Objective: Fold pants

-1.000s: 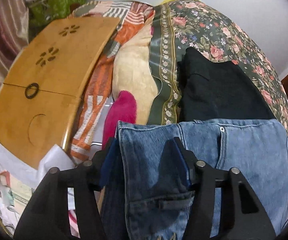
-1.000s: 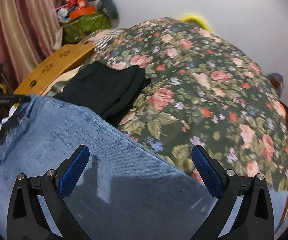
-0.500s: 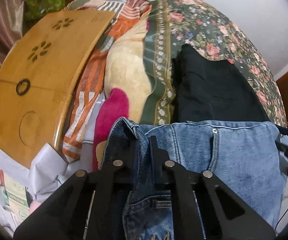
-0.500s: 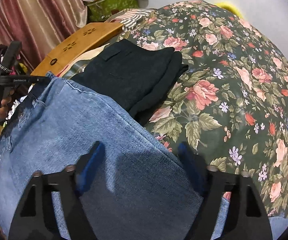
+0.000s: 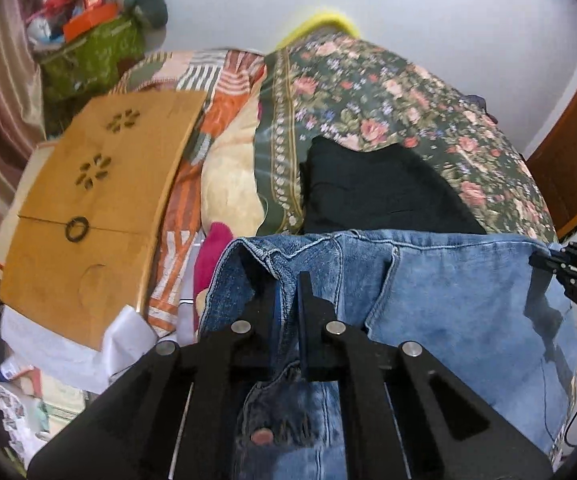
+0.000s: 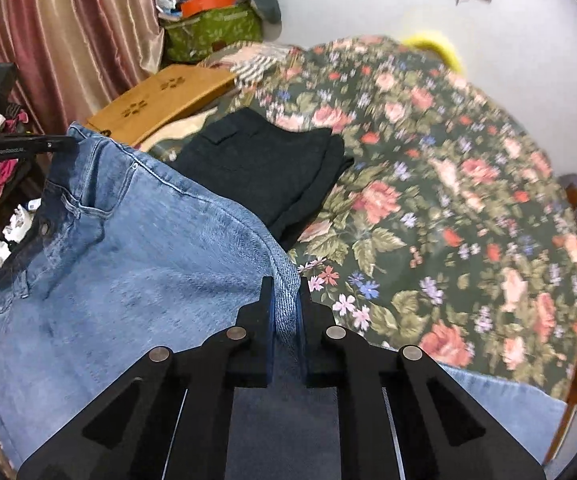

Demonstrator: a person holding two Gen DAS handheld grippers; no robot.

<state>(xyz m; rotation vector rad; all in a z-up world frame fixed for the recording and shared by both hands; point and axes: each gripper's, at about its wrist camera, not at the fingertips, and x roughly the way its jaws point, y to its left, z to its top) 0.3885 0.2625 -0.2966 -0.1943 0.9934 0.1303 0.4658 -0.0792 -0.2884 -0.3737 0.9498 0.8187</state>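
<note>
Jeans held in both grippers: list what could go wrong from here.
1. The left gripper pinches only a bunched bit of the jeans at the waistband, so the heavy denim may slip out.
2. The right gripper bites just a thin folded edge, which could also pull free.
3. The black pants lie right beside the jeans and may get dragged or covered during the fold.

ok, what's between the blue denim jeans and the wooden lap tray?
In the left wrist view, a magenta fabric piece and striped orange cloth lie between the blue denim jeans and the wooden lap tray.
</note>
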